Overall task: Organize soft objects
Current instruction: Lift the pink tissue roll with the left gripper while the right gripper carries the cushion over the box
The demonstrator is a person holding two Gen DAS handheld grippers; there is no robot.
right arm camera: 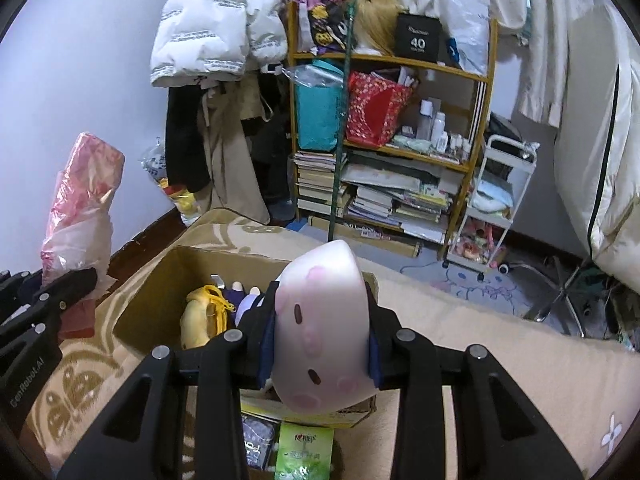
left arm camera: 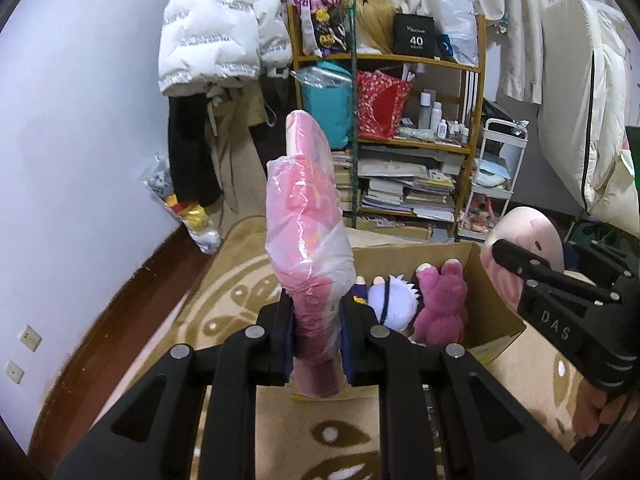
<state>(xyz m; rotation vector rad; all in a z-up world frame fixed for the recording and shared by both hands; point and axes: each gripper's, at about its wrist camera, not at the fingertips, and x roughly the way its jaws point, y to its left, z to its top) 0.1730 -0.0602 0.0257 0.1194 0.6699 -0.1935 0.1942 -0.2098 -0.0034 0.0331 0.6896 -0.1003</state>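
While my left gripper (left arm camera: 316,344) clenches one bagged pink toy (left arm camera: 308,232) and my right gripper (right arm camera: 320,344) one pale plush (right arm camera: 324,320), three plushies (left arm camera: 416,304) fill the cardboard box (left arm camera: 480,280) ahead.

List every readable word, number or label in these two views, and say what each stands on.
"40": black box on the shelf's top board.
"DAS": right gripper's side.
"GenRobot.AI": left gripper's side.
Small print on that box, the green packet, the white jacket and the book spines: too blurred.

The pale pink plush (right arm camera: 320,328) hides much of the cardboard box (right arm camera: 160,280); shelf bottle labels (right arm camera: 438,126) are unreadably small.
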